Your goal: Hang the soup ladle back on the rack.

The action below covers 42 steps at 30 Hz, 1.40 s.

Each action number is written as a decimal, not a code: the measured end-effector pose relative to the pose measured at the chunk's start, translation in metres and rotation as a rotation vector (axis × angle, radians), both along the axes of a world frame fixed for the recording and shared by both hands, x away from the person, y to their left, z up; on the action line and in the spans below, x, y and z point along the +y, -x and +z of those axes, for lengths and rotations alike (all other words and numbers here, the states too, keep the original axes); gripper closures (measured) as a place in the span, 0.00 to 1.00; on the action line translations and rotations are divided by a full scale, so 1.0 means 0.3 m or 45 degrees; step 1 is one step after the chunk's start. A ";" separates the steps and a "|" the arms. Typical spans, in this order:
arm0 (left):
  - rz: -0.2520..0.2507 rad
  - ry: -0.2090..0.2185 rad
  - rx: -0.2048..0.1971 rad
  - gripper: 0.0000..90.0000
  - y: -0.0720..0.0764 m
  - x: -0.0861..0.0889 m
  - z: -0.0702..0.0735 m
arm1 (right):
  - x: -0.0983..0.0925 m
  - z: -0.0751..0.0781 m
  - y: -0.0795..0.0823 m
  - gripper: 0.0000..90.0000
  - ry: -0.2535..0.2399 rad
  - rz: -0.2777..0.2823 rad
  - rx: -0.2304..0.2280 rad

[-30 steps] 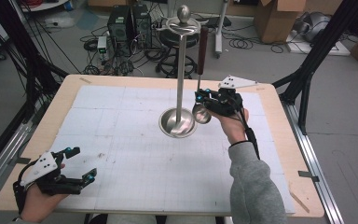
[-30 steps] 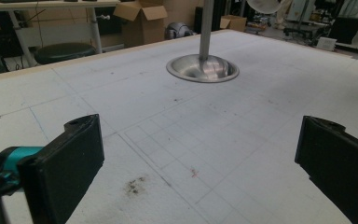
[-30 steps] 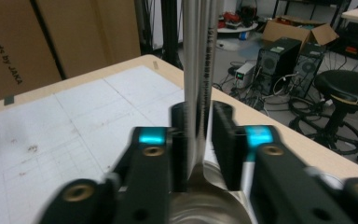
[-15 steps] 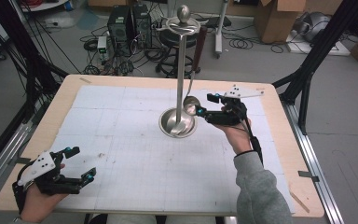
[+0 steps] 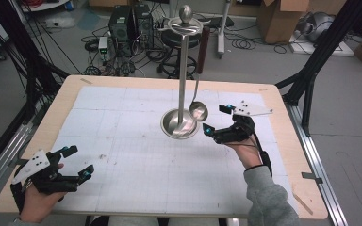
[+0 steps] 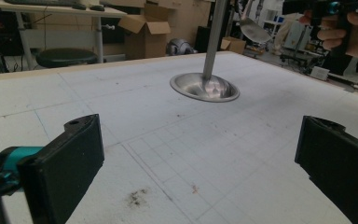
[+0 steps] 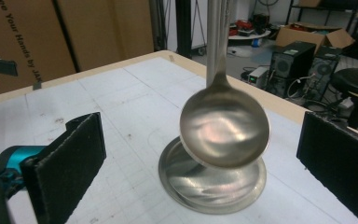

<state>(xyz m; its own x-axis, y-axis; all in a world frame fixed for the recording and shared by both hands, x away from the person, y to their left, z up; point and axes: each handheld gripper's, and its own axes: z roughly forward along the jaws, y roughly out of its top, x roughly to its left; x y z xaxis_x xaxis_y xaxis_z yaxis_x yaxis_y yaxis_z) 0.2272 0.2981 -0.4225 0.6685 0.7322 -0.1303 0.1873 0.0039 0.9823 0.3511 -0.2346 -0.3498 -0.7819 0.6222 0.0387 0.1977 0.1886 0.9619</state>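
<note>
Jaws of the left gripper (image 5: 78,162) are standing wide near the table's (image 5: 122,188) near-left corner; farther in, the right gripper (image 5: 215,119), jaws just opening, is leaving the ladle (image 5: 198,111) hanging on the stand (image 5: 183,70) toward the far edge: backing away straight should avoid swinging it.

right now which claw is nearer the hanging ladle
The right claw, open just beside the ladle bowl. The left claw sits far off at the table's near corner.

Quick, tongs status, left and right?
Left tongs: open, empty.
Right tongs: just opened, off the ladle, holding nothing.
</note>
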 end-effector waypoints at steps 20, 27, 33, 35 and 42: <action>-0.057 -0.009 -0.010 0.02 -0.034 -0.036 0.001 | -0.106 -0.063 0.130 0.00 -0.019 -0.030 -0.006; -0.067 -0.012 -0.006 0.02 -0.041 -0.041 -0.001 | -0.154 -0.104 0.176 0.00 -0.018 -0.024 0.001; -0.067 -0.019 -0.004 0.02 -0.043 -0.044 -0.002 | -0.190 -0.137 0.205 0.00 -0.026 -0.021 0.035; -0.069 -0.031 -0.004 0.02 -0.044 -0.045 -0.002 | -0.201 -0.151 0.213 0.00 -0.018 -0.018 0.057; -0.072 -0.033 0.000 0.02 -0.051 -0.047 -0.004 | -0.245 -0.184 0.241 0.00 -0.025 -0.033 0.068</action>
